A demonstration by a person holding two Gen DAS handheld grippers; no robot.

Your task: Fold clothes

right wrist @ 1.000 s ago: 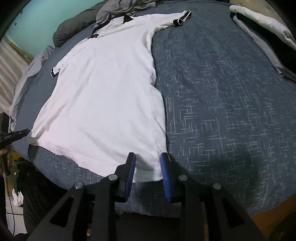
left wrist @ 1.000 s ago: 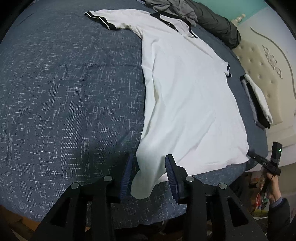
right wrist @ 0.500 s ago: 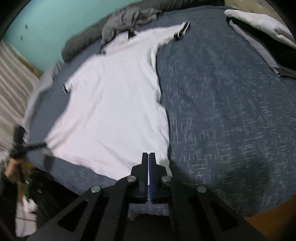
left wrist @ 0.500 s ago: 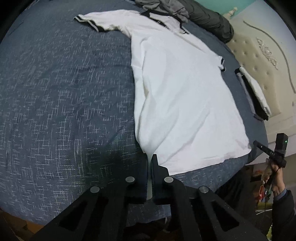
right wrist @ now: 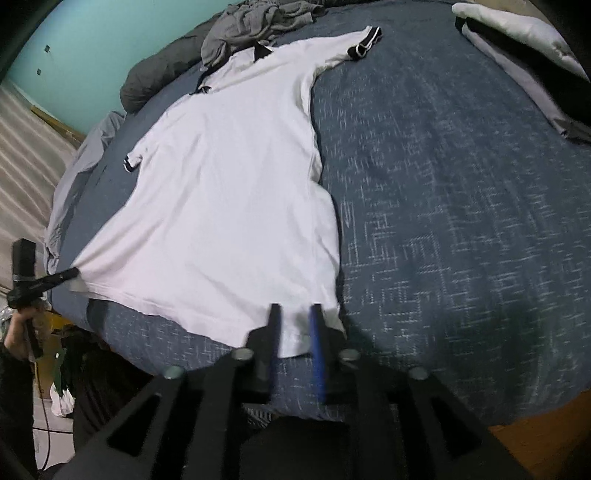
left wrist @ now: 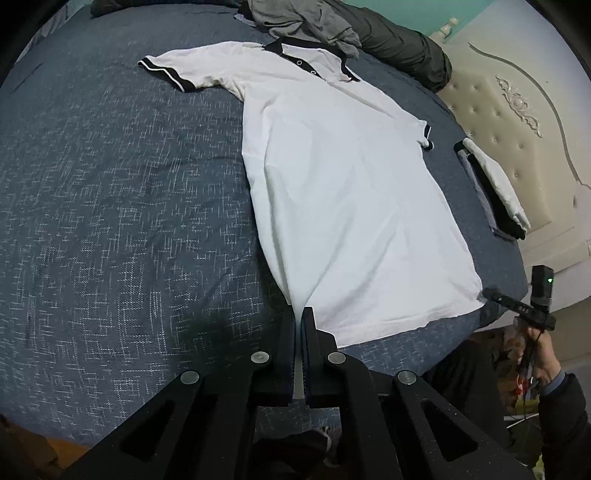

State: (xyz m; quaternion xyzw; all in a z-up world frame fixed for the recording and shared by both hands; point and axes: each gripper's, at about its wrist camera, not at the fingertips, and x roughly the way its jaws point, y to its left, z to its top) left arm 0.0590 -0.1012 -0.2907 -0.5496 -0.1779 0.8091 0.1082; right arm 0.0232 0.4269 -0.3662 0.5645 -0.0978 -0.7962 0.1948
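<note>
Shirt (left wrist: 343, 192), white with dark collar and cuff bands, lies flat and spread on a blue bedspread (left wrist: 122, 206), collar far, hem near. In the left wrist view the left gripper (left wrist: 299, 314) is pinched together on the hem's near-left corner, a strip of white cloth showing between its fingers. At the far right the right gripper (left wrist: 496, 297) sits at the hem's other corner, held by a hand (left wrist: 541, 356). Grey clothes (left wrist: 306, 18) are heaped beyond the collar, and a folded stack (left wrist: 491, 188) lies near a padded headboard (left wrist: 517, 122).

In the right wrist view the right gripper (right wrist: 295, 314) has its fingers apart, straddling the hem corner of the shirt (right wrist: 229, 192) without gripping it. At the left edge the left gripper (right wrist: 72, 275) touches the opposite corner.
</note>
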